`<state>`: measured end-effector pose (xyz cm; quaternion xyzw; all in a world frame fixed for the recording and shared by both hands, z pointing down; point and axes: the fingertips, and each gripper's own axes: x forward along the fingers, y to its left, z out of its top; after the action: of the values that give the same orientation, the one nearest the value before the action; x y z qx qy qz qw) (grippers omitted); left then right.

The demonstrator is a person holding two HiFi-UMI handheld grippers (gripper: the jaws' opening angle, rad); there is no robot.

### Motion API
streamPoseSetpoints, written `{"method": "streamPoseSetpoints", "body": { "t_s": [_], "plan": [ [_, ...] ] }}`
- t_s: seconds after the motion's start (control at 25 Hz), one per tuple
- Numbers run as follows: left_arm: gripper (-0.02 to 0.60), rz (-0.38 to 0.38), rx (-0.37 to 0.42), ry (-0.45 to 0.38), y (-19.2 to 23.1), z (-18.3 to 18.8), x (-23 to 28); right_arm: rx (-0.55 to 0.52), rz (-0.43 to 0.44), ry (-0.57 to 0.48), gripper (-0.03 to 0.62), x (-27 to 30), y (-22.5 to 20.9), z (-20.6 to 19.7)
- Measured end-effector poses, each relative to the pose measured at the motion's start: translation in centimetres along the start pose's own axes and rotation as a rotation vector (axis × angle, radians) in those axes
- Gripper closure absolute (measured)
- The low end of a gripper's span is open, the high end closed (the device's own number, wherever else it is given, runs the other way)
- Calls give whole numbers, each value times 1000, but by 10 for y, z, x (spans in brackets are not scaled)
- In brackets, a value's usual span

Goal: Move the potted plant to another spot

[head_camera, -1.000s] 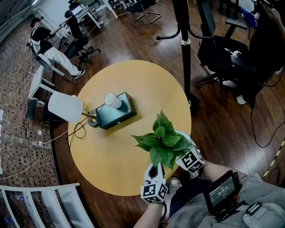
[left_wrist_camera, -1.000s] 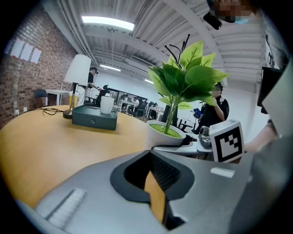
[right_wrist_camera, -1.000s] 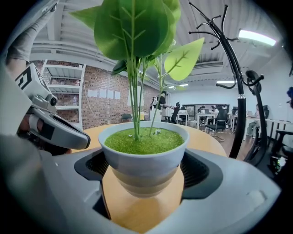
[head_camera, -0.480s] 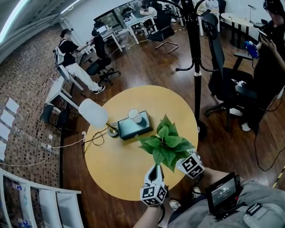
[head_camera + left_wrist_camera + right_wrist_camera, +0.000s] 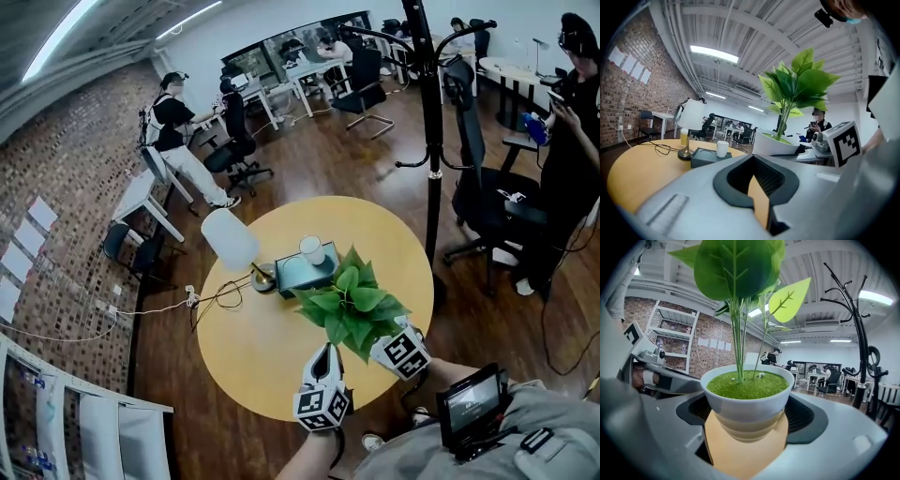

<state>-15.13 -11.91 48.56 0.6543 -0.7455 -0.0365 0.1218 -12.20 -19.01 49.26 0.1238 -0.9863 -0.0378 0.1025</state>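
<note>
Still gripping potted plant (image 5: 352, 305) in right hand-held gripper (image 5: 746, 437), lower centre, barely shifted over surface (image 5: 253, 347). Left hand-held gripper (image 5: 757, 187) empty, parted. Relocation hardly begun.

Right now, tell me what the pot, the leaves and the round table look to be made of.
Pot: glazed white ceramic or smooth plastic, can't tell which; even soft sheen, stepped lower wall.
Leaves: likely artificial, plastic or fabric; uniform glossy green, neat veins.
Table: probably wood or laminate, matte yellow-tan; no grain visible.
</note>
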Motion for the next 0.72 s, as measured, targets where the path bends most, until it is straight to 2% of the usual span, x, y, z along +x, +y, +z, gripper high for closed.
{"method": "streamPoseSetpoints", "body": {
  "t_s": [0.32,0.72],
  "plan": [
    [580,3,0,-36,74,31,-64,-23,11,3,98,46,87,35],
    [580,78,-3,-51,156,45,-102,-17,88,-5,98,112,155,53]
  ]
}}
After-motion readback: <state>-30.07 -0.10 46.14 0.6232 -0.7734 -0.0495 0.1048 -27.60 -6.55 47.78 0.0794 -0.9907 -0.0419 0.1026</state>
